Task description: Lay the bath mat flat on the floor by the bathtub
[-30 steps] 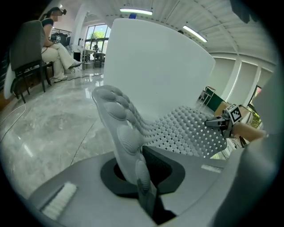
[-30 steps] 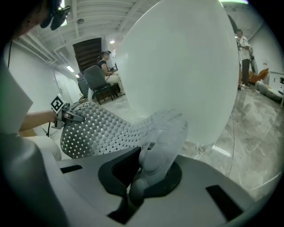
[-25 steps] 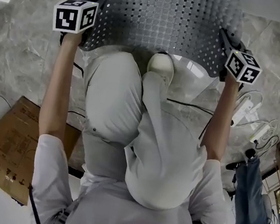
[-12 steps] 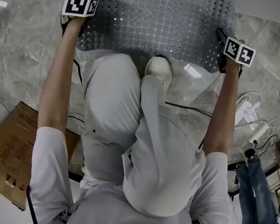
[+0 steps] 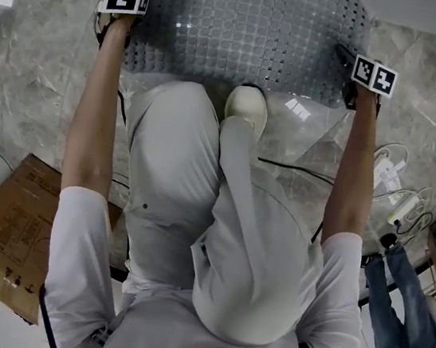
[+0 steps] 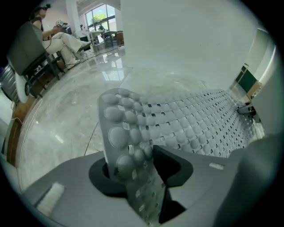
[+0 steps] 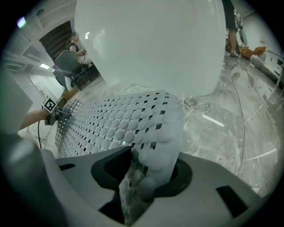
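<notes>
Nearest: pale trousers, one white shoe [image 5: 247, 107] just beside the near edge of the bath mat [image 5: 238, 27]; brown cardboard [image 5: 8, 232] flat at lower left. Then bare forearms, spread wide. Left gripper [image 6: 138, 177] clamped onto the mat's left corner, right gripper [image 7: 141, 179] likewise pinching the right corner. Grey rubbery sheet: domed bumps, rows of small square holes, rounded rim. Stretched broadside between both grippers, low over glossy grey marble floor [image 5: 23, 69], gripped corners curled upward; contact with floor unclear. Beyond, smooth white bathtub [image 6: 191, 40] wall just past the far edge.
</notes>
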### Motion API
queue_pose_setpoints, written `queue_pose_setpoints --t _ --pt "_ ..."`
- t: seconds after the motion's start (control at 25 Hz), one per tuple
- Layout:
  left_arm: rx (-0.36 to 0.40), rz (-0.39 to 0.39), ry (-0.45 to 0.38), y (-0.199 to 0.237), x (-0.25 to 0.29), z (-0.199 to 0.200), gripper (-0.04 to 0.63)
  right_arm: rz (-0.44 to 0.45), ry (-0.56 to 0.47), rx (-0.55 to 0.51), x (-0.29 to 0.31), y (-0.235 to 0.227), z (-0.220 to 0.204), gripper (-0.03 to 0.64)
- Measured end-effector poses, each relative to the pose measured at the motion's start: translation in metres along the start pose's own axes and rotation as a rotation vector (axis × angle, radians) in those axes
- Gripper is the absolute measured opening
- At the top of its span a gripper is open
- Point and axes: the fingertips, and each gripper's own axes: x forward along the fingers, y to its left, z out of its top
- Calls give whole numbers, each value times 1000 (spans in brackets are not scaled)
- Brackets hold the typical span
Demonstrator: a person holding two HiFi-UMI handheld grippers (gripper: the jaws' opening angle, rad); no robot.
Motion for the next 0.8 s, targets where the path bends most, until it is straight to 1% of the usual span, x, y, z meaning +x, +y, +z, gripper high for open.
queue_pose_setpoints --t 0.04,0.2,0.32,0.36,0.44,0.52,0.72,0.8 --pt "-13 8 3 3 0 -2 183 5 -5 5 -1 -1 -1 163" --pt "-16 47 10 17 2 -9 296 8 2 -11 -3 -3 -3 229" --pt "-44 58 6 26 3 -13 345 -17 40 -44 -4 -6 -7 288" --pt "-32 67 14 28 3 -15 357 -40 54 -51 -5 -11 -9 315" --pt "23 99 44 35 1 -22 375 -86 76 -63 -8 -22 -16 381" --pt "61 126 65 41 -2 -29 395 -110 84 -69 -13 -30 -23 401" --pt "40 106 65 41 -3 -38 437 -162 85 -81 -23 -43 -29 449" --pt "32 99 64 38 -1 -41 449 -191 71 -95 -23 -46 -27 453"
